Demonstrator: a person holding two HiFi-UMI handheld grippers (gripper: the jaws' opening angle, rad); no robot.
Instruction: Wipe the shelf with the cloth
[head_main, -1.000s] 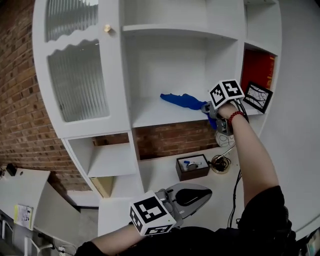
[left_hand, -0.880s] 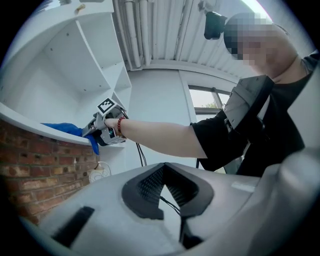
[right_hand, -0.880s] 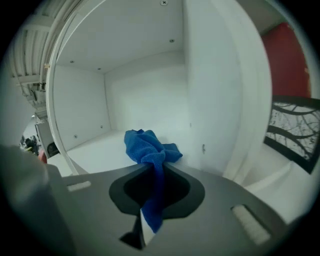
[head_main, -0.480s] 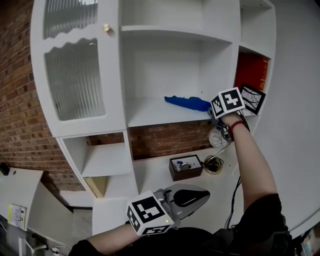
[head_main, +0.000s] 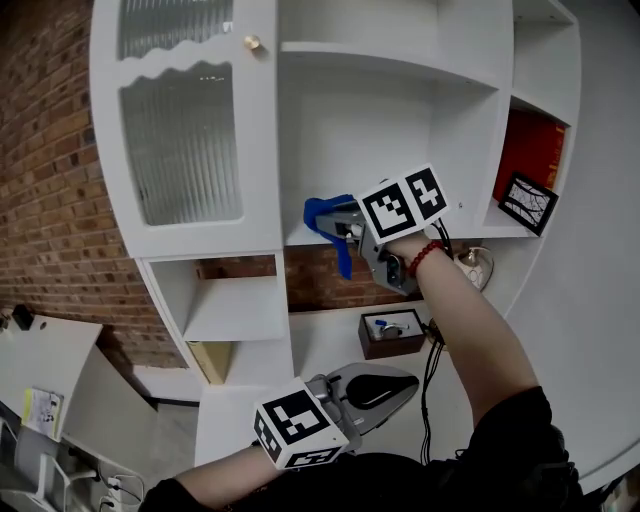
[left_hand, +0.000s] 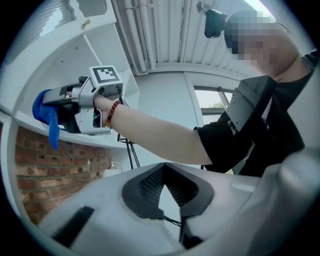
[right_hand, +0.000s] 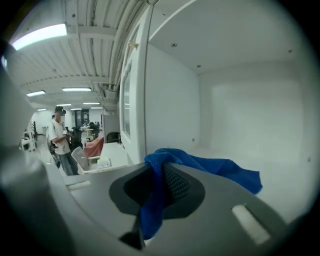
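Blue cloth (head_main: 325, 213) is bunched at the left end of the open white shelf (head_main: 296, 238) in the head view, pinched at the tip of the right gripper (head_main: 345, 228), with one tail hanging over the front edge against the brick behind. The forearm reaches up and across to put the tool level with the board, which I judge is what a wiping pass along the surface calls for, here at the end nearest the ribbed glass door (head_main: 185, 140). The left gripper (head_main: 395, 385) sits low near the body, well apart from the shelf, and looks parked so that it does not get in the way. The left gripper view confirms this: its two dark pads meet at their tips with nothing between them, pointed up toward the other arm, where the cloth (left_hand: 44, 109) shows as a blue wad ahead of the right tool, draped over the shelf's lip (left_hand: 75, 137). In the right gripper view the jaws are clamped on a fold of the cloth (right_hand: 200, 167); one part runs down between the pads and the rest spreads forward and to the right onto the pale shelf floor (right_hand: 280, 170). Holding it by a fold leaves a loose flap to drag over the surface, though whether that flap lies flat on the board or is slightly lifted cannot be told.
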